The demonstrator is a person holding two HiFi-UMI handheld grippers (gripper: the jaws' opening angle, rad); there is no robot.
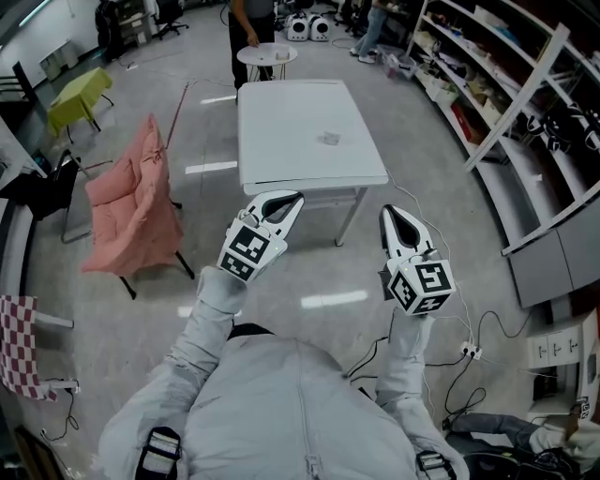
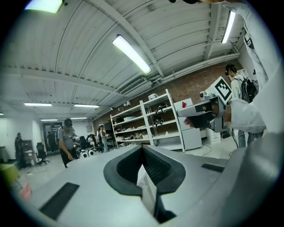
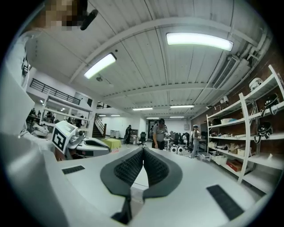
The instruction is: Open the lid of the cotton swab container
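Worktop: white, rectangular, standing on a grey floor straight ahead of the operator.

Cotton swab container: a small clear item resting on the worktop, a little right of its centre and well back from its near edge. It is too small in the head view to tell how its lid sits. Neither gripper view shows it.

Left gripper: held just short of the worktop's near edge, toward that edge's left end, over the floor and clear of the surface. Its fingers are pressed together along their full length with nothing between them.

Right gripper: held off the worktop's near right corner, also over the floor and not touching the worktop. Its fingers meet in a closed seam and carry nothing. Both grippers are well apart from the container.

Surroundings, taken from the worktop:
- To its left stands a chair draped in pink cloth.
- To its right, metal shelving runs along the wall.
- Beyond its far edge stands a small round table, with a person beside it.
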